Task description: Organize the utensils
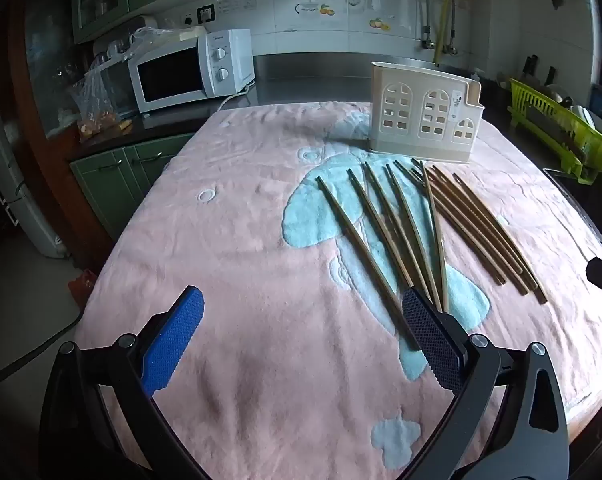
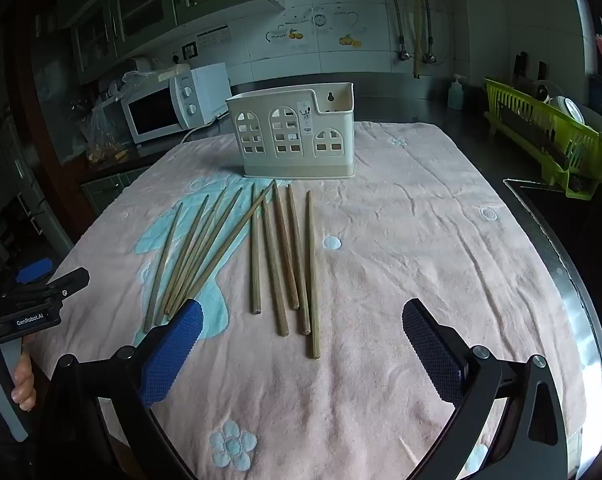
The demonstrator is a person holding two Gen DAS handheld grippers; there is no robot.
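Note:
Several wooden chopsticks lie loose on the pink towel, fanned out in front of a cream utensil holder with arched window cut-outs. The right wrist view shows the chopsticks and the holder at the towel's far side. My left gripper is open and empty, low over the towel, its right finger over the near ends of the left chopsticks. My right gripper is open and empty, just short of the near chopstick ends.
A white microwave stands on the counter at the back left. A green dish rack stands at the right beside a sink edge. The left gripper's body shows at the left of the right wrist view.

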